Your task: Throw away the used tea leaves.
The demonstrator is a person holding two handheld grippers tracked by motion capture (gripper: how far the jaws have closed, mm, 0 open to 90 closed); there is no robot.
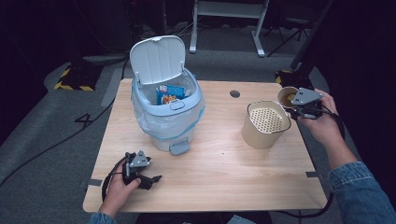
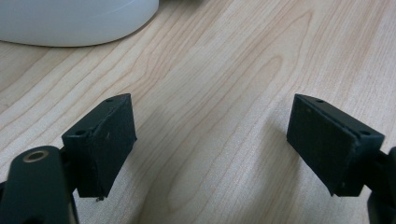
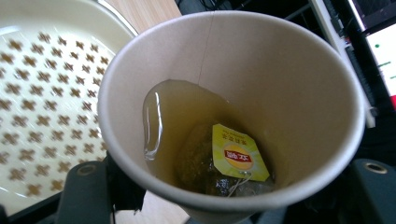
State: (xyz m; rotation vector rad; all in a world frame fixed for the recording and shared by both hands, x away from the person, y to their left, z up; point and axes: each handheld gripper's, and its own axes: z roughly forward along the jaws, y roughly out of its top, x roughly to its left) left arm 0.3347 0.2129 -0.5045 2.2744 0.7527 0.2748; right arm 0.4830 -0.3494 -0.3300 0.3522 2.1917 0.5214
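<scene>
Right gripper clamps my tilted paper cup of tea; next pour into strainer bin. Left gripper open, empty, on tabletop

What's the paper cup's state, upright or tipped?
Tipped. In the right gripper view the paper cup leans toward the strainer pot; tea pools against one wall.

The left gripper rests low at the near left with jaws wide apart, while the right gripper, raised at the far right, clamps a paper cup.
</scene>
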